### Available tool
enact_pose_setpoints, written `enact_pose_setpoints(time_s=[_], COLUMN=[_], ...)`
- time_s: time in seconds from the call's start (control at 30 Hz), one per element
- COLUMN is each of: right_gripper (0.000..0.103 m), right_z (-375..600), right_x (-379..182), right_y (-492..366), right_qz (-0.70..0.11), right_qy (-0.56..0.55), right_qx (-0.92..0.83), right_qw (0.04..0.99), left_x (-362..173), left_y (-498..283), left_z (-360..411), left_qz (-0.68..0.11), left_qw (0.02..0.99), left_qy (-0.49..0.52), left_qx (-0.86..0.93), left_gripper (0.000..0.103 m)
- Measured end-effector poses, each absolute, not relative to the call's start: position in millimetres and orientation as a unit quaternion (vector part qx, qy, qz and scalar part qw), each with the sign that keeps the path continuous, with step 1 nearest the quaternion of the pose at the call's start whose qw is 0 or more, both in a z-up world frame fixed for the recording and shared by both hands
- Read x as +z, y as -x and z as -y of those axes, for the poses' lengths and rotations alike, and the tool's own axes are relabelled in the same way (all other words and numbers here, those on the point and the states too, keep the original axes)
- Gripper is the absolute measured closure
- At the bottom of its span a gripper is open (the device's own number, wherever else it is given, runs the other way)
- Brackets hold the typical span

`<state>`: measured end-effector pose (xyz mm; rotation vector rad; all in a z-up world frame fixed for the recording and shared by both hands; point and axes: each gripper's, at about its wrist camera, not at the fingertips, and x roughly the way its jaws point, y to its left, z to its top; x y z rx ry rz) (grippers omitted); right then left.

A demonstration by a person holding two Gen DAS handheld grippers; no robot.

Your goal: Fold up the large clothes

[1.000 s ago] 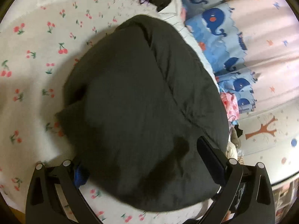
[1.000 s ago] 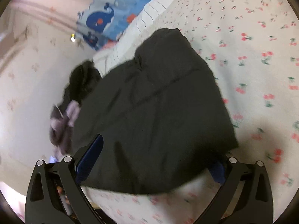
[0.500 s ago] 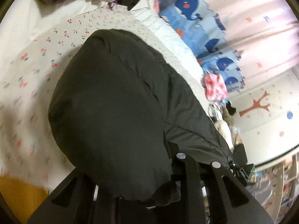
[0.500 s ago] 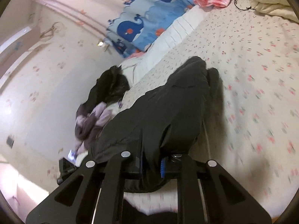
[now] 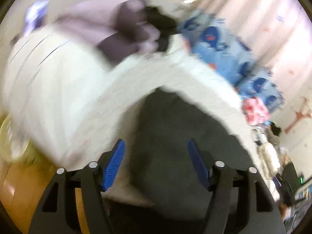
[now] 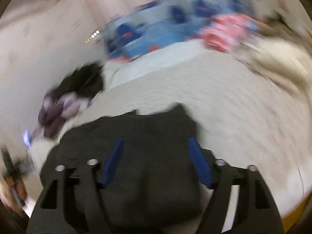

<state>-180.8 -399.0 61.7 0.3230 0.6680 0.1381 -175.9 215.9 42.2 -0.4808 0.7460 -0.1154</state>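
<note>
Both views blurred: the dark garment [image 5: 175, 136] lies on the bed [image 5: 64, 89], low centre of each frame, directly below and ahead of your fingers. Left gripper [image 5: 156, 163] and right gripper [image 6: 156, 161] both have fingers apart and opening, pads clear of cloth, nothing held. Both tilt downward; in the right view its long axis runs left to right, neither hand clearly nearer.

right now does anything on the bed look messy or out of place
Yes. A crumpled heap of purple and black clothes sits unfolded at the far edge of the bed, and the dark garment lies rumpled near both opening grippers. Motion blur hides finer detail.
</note>
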Motion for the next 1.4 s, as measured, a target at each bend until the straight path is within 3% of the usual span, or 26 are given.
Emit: enact_pose_setpoints(time_s=[0.13, 0.23, 0.27, 0.33, 0.4, 0.5, 0.6, 0.7, 0.77, 0.87, 0.97, 1.1, 1.23, 1.4], right_gripper=[0.025, 0.025, 0.021, 0.015, 0.015, 0.015, 0.014, 0.012, 0.012, 0.012, 0.012, 0.008, 0.007, 0.007], right_z=[303.4, 265.0, 257.6, 258.1, 259.2, 278.5, 327.6, 354.9, 366.6, 361.3, 363.3, 342.8, 311.1, 265.1], right_x=[47.6, 1.0, -34.1, -59.1, -57.3, -30.1, -14.9, -78.4, -88.9, -77.5, -34.0, 3.6, 6.2, -1.1], right_y=[70.4, -0.3, -23.0, -30.4, -34.5, -35.3, -35.8, -52.3, -53.8, -52.5, -1.8, 70.7, 111.6, 130.0], right_qz=[-0.367, -0.420, -0.471, -0.491, -0.510, -0.482, -0.429, -0.492, -0.494, -0.505, -0.452, -0.407, -0.406, -0.415], right_qy=[-0.052, 0.007, 0.016, -0.039, -0.034, -0.044, -0.087, -0.091, -0.142, -0.116, -0.134, -0.067, -0.010, -0.019], right_qx=[0.098, 0.063, 0.059, 0.082, 0.099, 0.103, 0.030, -0.009, 0.007, 0.012, 0.051, 0.091, 0.127, 0.154], right_qw=[0.923, 0.905, 0.880, 0.866, 0.854, 0.869, 0.899, 0.866, 0.857, 0.855, 0.880, 0.906, 0.905, 0.897], left_x=[52.7, 14.8, -3.4, -48.4, -59.5, -42.7, -15.8, -46.3, -62.4, -56.8, -36.7, -21.4, -51.5, -88.5], left_y=[104.5, 35.3, 21.5, 11.1, 18.2, 25.2, 29.6, 12.6, 8.5, 18.8, 54.8, 129.6, 187.2, 204.8], left_z=[-145.1, -116.2, -113.2, -121.8, -123.8, -125.0, -119.9, -126.0, -125.4, -124.8, -147.1, -206.0, -255.6, -246.1], left_qz=[-0.352, -0.398, -0.421, -0.440, -0.446, -0.456, -0.411, -0.434, -0.437, -0.455, -0.438, -0.398, -0.409, -0.436], left_qw=[0.910, 0.893, 0.884, 0.873, 0.871, 0.871, 0.894, 0.882, 0.878, 0.874, 0.875, 0.882, 0.847, 0.803], left_qy=[0.176, 0.169, 0.169, 0.173, 0.169, 0.150, 0.155, 0.165, 0.173, 0.151, 0.185, 0.246, 0.340, 0.404], left_qx=[-0.129, -0.122, -0.115, -0.118, -0.117, -0.102, -0.089, -0.079, -0.093, -0.080, -0.089, -0.056, -0.011, -0.043], left_gripper=[0.033, 0.032, 0.032, 0.031, 0.031, 0.032, 0.028, 0.022, 0.022, 0.022, 0.022, 0.022, 0.019, 0.019])
